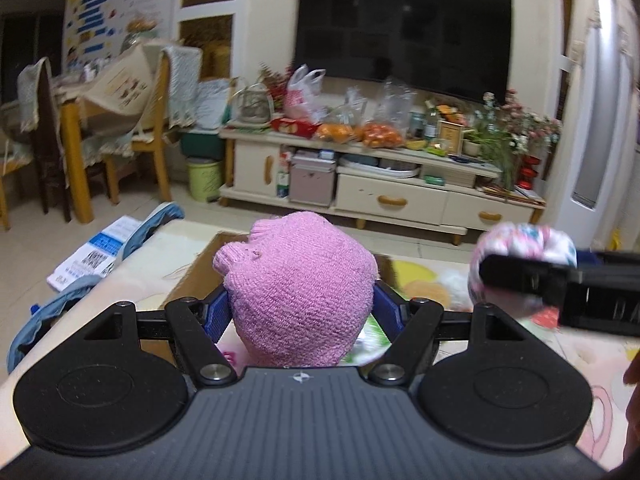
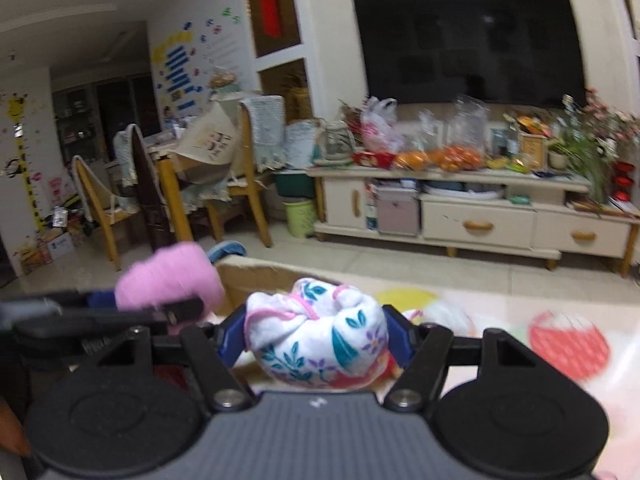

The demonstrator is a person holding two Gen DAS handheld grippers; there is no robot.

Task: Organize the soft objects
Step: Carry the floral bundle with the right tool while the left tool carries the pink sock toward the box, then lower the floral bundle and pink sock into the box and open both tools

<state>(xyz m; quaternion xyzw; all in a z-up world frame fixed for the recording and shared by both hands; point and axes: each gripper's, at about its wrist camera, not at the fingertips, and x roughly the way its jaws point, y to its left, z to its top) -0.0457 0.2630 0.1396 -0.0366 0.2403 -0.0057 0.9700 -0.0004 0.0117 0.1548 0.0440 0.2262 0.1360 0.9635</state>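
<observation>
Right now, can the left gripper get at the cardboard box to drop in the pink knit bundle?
Probably yes. The left gripper holds the pink knit bundle over the near edge of the cardboard box, and nothing visible blocks the way; the box's inside is mostly hidden.

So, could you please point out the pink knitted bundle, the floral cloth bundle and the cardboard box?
pink knitted bundle (image 1: 300, 292): left wrist view, middle of knit.
floral cloth bundle (image 2: 320, 336): right wrist view, white front.
cardboard box (image 2: 256, 284): right wrist view, far wall.
</observation>
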